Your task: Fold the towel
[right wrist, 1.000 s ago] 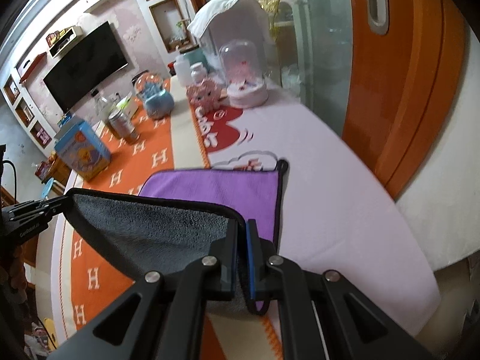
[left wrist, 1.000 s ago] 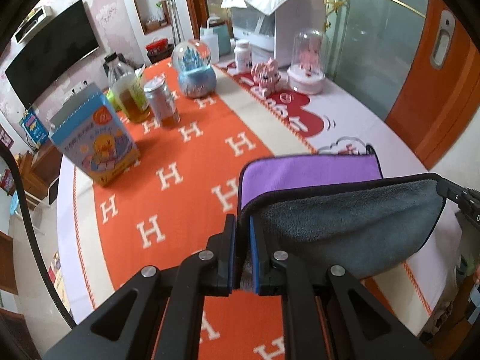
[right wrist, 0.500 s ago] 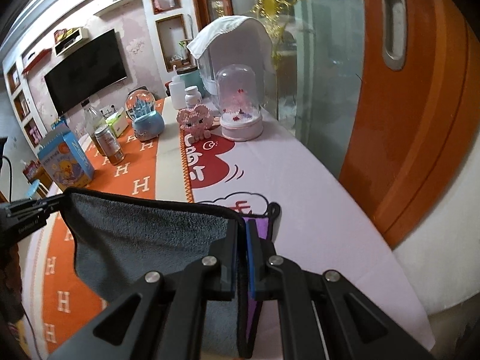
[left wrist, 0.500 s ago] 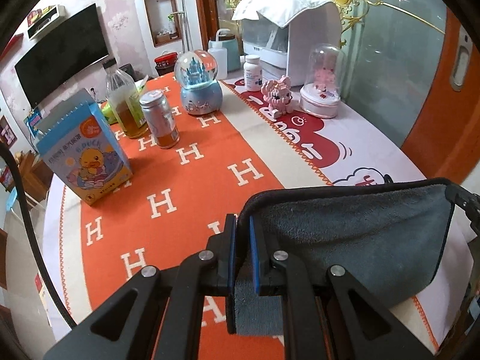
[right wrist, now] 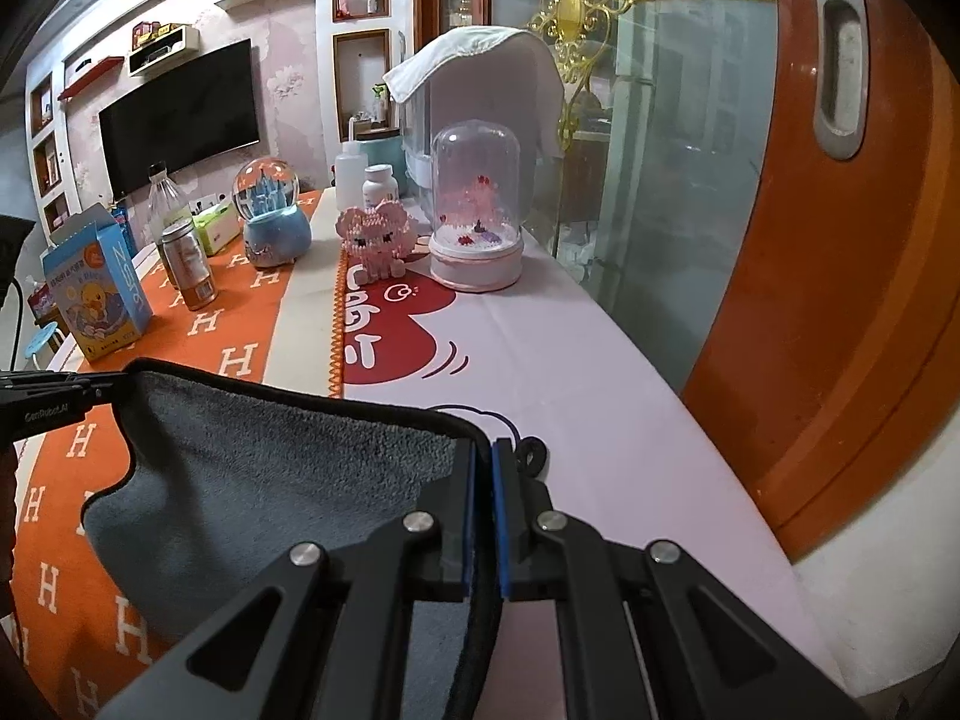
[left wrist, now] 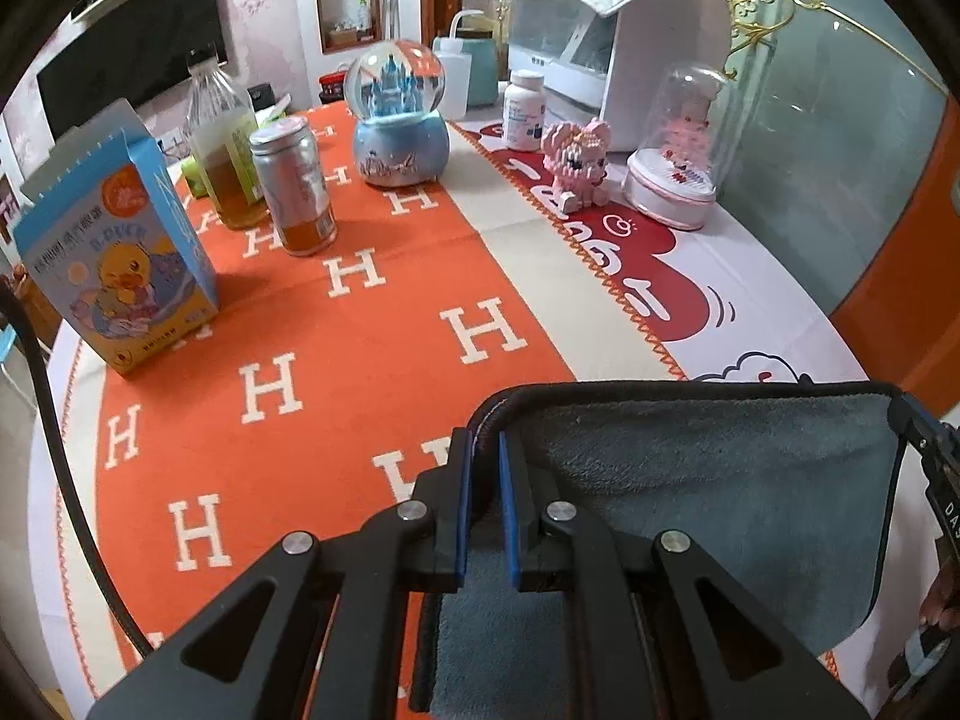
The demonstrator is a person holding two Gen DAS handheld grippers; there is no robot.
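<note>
The towel [left wrist: 720, 492] is grey on the side facing me, with a black trimmed edge. It hangs stretched between the two grippers above the table. My left gripper [left wrist: 485, 450] is shut on its left top corner. My right gripper [right wrist: 483, 456] is shut on its right top corner, and the towel [right wrist: 270, 492] spreads to the left in that view. The right gripper shows at the right edge of the left wrist view [left wrist: 927, 438]. The left gripper shows at the left edge of the right wrist view [right wrist: 66, 393]. The towel's purple side is hidden.
On the orange H-patterned cloth [left wrist: 360, 324] stand a blue duck carton [left wrist: 114, 252], a bottle [left wrist: 222, 150], a can [left wrist: 294, 186] and a snow globe [left wrist: 399, 114]. A pink brick pig [left wrist: 576, 162], a glass dome [left wrist: 678, 150] and a white appliance [left wrist: 612, 48] stand further right. An orange door [right wrist: 852, 252] is beside the table.
Both grippers have lifted the towel's held edge up and forward. The purple lower layer seen on the table before is now hidden behind the grey side.
</note>
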